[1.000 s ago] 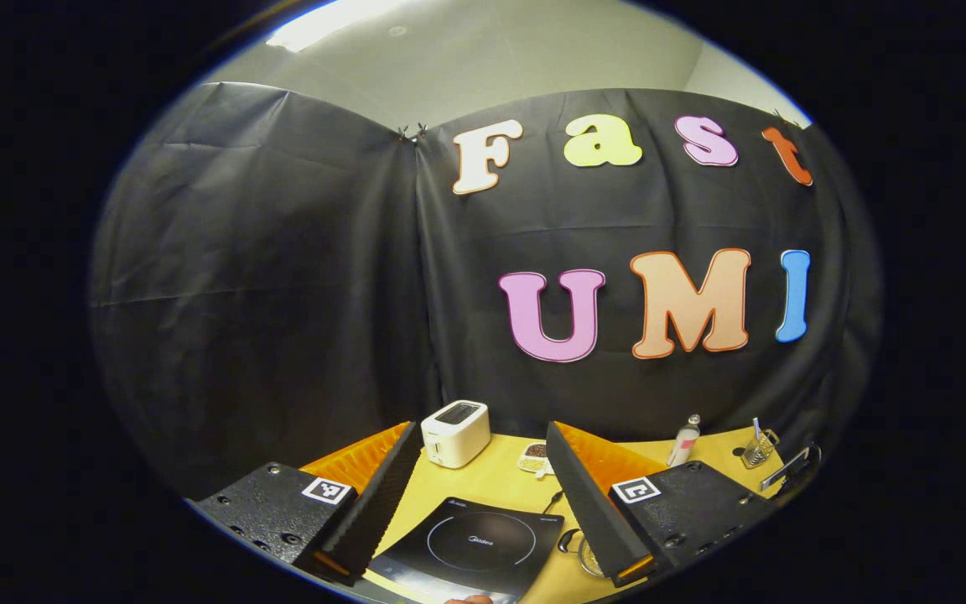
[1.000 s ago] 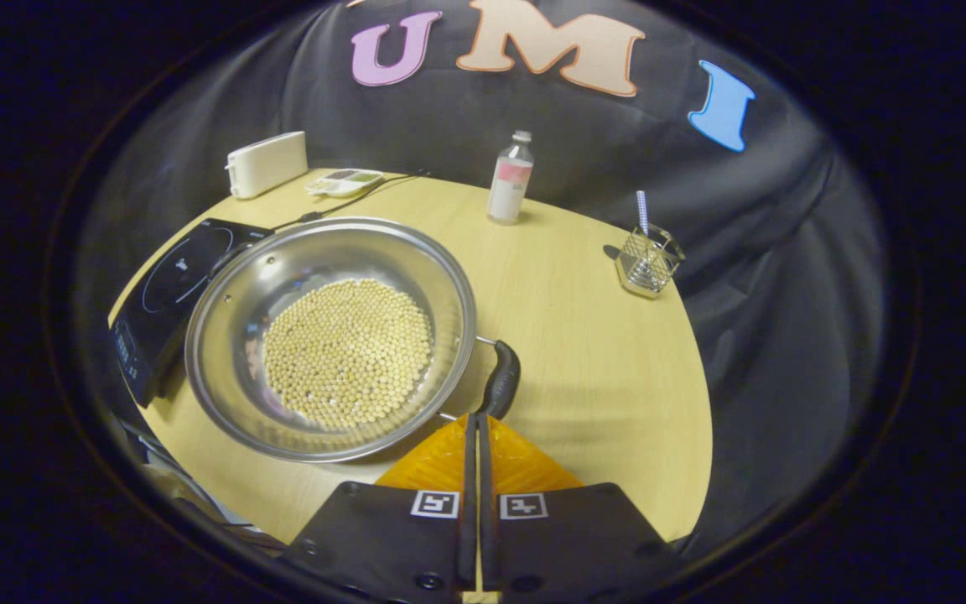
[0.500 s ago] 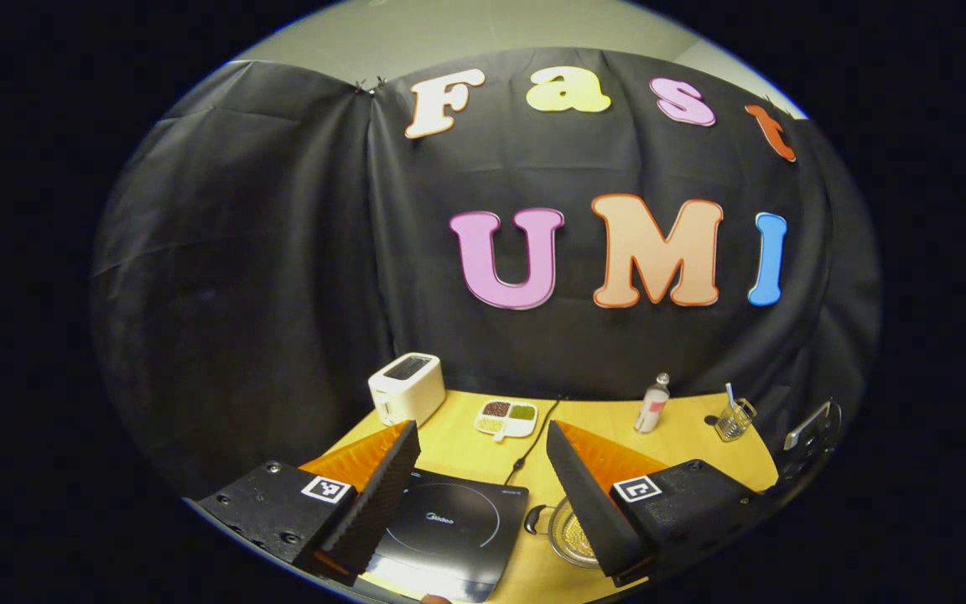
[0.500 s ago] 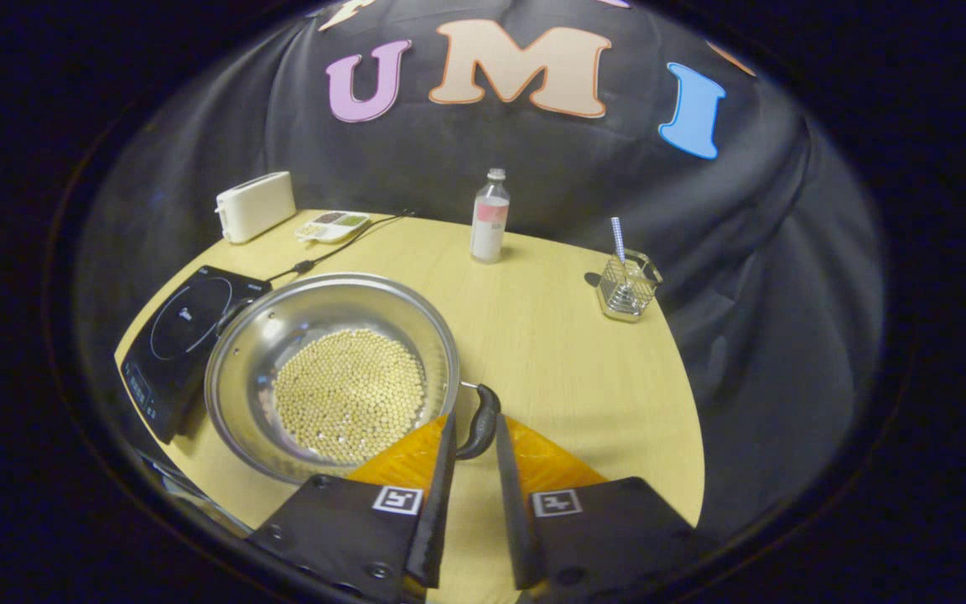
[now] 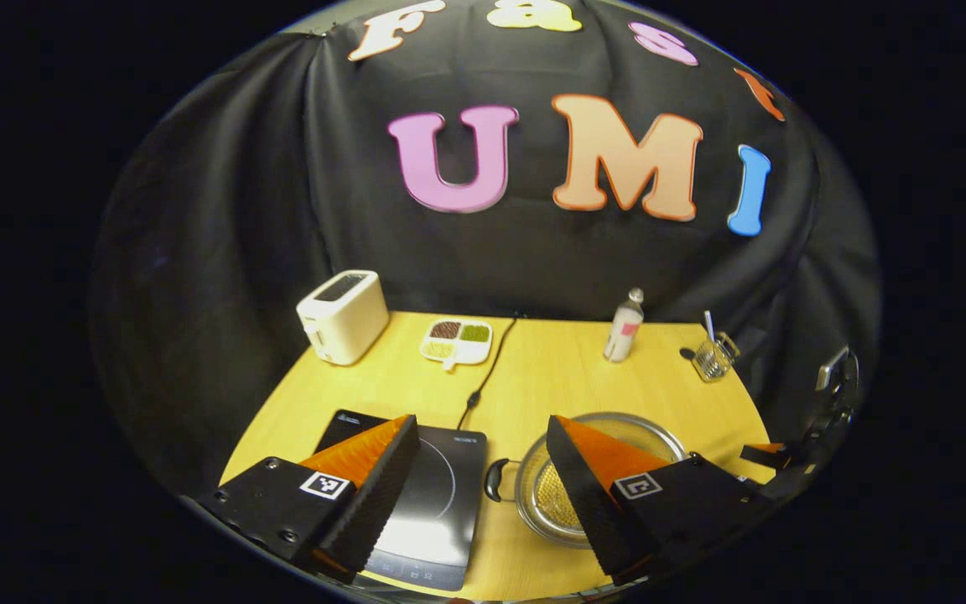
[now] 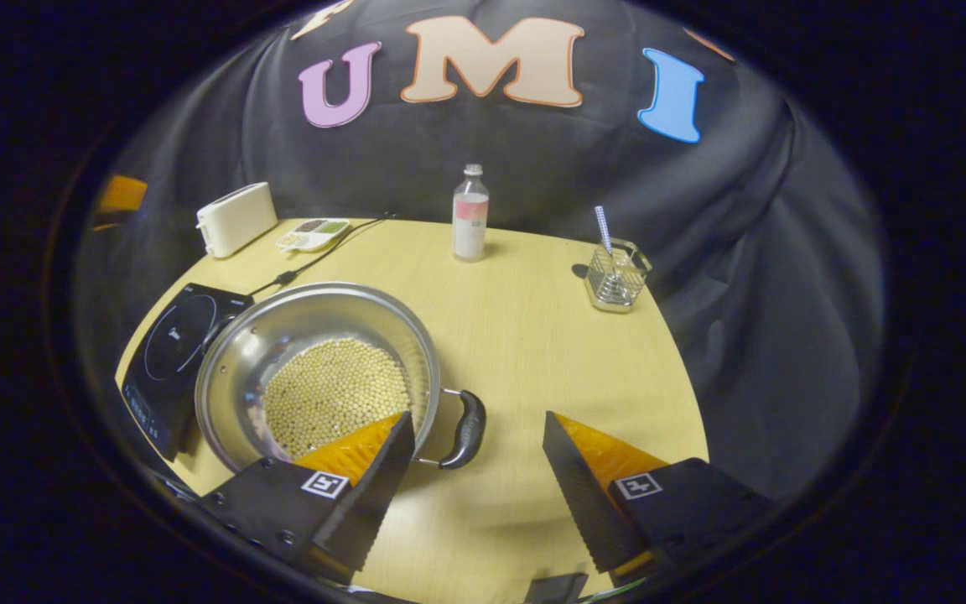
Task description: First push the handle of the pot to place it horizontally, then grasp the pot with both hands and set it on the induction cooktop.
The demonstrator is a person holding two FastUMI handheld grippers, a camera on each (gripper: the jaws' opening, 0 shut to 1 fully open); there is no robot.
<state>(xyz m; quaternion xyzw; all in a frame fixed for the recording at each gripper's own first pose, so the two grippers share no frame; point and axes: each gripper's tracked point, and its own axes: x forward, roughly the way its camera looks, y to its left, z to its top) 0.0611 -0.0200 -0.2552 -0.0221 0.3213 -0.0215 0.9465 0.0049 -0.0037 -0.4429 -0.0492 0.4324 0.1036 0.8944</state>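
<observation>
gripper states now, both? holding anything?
Left gripper: open, holding nothing, above the cooktop and pot.
Right gripper: open, holding nothing, pot handle between its fingers, untouched.

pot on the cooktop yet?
No, in the right gripper view the pot stands on the table beside the induction cooktop, not on top of it.

A staged kitchen corner inside a recording booth. On a wooden table (image 5: 533, 377) stand a toaster (image 5: 342, 315) at ten o'clock, an induction cooktop (image 5: 428, 503) at seven and a bean-filled pot (image 6: 315, 373), with black cloth (image 5: 223, 210) draped behind.
</observation>
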